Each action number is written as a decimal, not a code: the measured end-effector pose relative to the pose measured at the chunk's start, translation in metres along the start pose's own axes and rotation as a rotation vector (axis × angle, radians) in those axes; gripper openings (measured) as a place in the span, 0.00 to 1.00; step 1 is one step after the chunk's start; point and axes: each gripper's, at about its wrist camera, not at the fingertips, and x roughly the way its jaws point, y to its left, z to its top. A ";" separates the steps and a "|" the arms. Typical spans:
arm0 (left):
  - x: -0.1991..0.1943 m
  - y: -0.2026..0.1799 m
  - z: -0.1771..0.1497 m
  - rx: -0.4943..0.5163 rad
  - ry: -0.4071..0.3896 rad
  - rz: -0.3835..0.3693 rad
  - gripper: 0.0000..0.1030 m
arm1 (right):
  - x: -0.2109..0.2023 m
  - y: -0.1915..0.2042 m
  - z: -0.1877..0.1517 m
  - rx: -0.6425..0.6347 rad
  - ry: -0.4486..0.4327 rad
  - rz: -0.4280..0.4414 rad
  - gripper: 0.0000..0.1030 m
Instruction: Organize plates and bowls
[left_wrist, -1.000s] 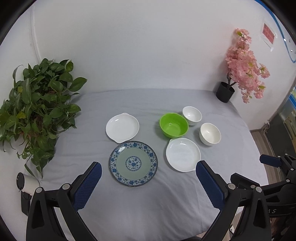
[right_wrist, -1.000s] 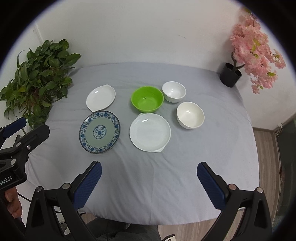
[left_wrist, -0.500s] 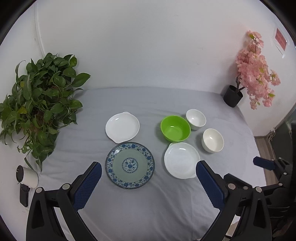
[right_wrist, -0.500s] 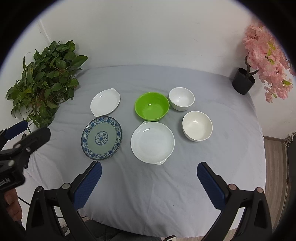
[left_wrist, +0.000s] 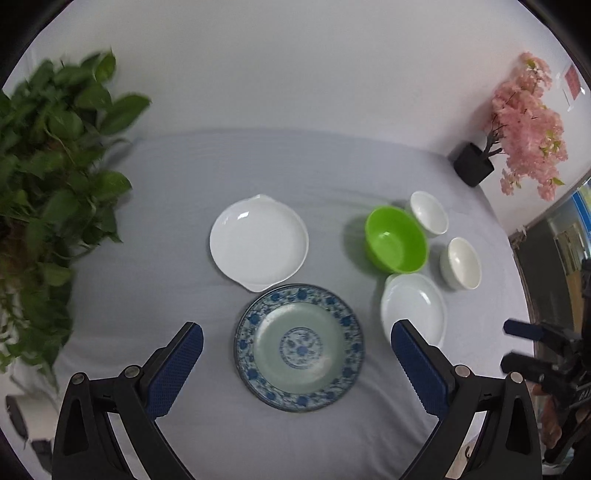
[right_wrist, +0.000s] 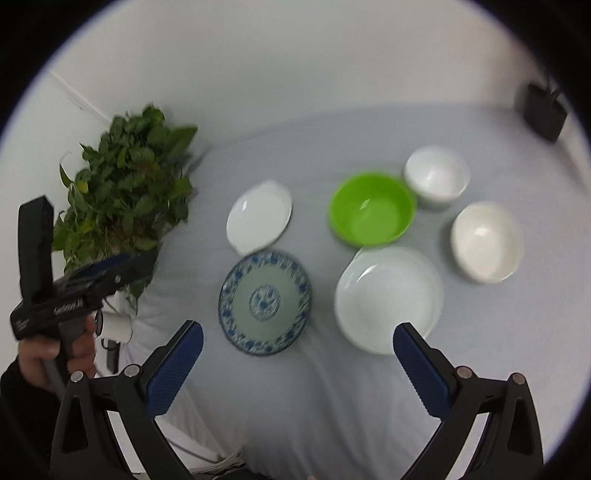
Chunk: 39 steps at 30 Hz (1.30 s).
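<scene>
Both grippers (left_wrist: 295, 354) (right_wrist: 297, 354) hover above table (left_wrist: 184, 295), jaws wide.

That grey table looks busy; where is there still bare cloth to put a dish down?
Bare grey cloth runs behind the dishes to the wall, and along the near edge before the patterned plate. Crowded: the green bowl, two white bowls and right white plate.
</scene>
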 end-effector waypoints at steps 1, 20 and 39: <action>0.021 0.018 -0.001 -0.024 0.023 -0.038 1.00 | 0.014 0.001 0.000 0.009 0.030 0.011 0.99; 0.189 0.108 -0.046 -0.167 0.284 -0.175 0.80 | 0.182 0.021 0.035 -0.209 0.182 0.015 0.95; 0.184 0.098 -0.053 -0.249 0.373 -0.104 0.25 | 0.211 0.023 0.025 -0.091 0.255 -0.195 0.51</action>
